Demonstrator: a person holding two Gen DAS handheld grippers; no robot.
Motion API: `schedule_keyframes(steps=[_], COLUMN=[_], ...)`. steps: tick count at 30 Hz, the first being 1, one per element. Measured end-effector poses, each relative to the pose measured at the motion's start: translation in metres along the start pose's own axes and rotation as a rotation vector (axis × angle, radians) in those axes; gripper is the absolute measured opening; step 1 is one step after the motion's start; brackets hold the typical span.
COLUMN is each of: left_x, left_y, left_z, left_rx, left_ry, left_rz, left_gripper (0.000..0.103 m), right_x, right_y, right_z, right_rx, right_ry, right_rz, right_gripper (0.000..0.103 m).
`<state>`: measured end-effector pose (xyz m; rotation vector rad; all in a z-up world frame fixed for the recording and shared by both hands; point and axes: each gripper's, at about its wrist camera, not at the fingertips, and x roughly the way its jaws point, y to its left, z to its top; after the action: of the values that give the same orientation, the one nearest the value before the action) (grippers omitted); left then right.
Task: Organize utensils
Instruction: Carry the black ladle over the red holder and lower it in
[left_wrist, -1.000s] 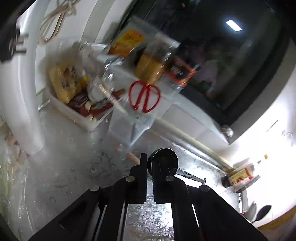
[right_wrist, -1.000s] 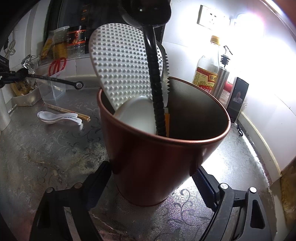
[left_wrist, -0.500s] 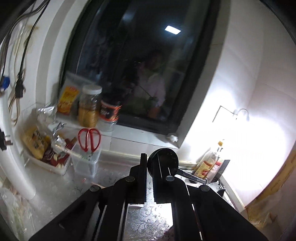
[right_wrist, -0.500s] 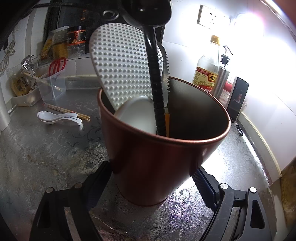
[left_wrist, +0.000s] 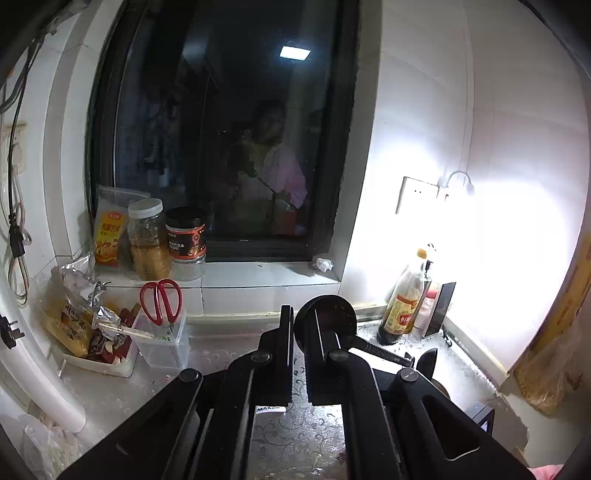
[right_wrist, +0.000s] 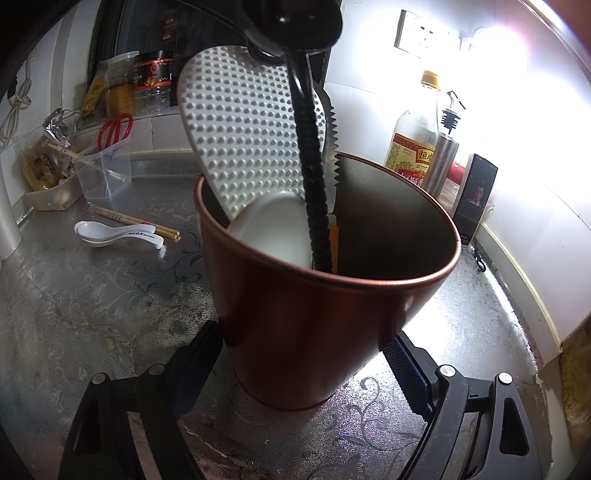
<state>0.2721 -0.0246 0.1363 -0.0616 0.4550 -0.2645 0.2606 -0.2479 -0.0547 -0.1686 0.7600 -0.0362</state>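
Countertop (right_wrist: 92, 295), patterned, below dark window (left_wrist: 221, 129); right hand-held gripper (right_wrist: 303, 354) clamps cup (right_wrist: 314, 314).

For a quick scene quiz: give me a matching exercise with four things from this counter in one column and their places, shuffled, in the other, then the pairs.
Things:
1. rice paddle
2. scissors
3. white spoons
4. black ladle

Places:
A. lying flat on the counter beside the chopsticks
B. standing in the red cup
C. clamped in the left gripper
D. propped in the clear tub

Pairs: 1-B, 2-D, 3-A, 4-C
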Motion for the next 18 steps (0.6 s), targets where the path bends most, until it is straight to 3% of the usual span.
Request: schedule_keyframes(steps=[18], left_x=[0.023], left_y=[-0.063], left_z=[-0.021], left_rx=[0.200], left_ry=[0.088], left_rz=[-0.062], left_gripper=[0.004], right_x=[0.001], right_y=[0.001], right_z=[0.001], right_rx=[-0.003], right_ry=[-0.001], right_rz=[0.001], right_gripper=[0.089])
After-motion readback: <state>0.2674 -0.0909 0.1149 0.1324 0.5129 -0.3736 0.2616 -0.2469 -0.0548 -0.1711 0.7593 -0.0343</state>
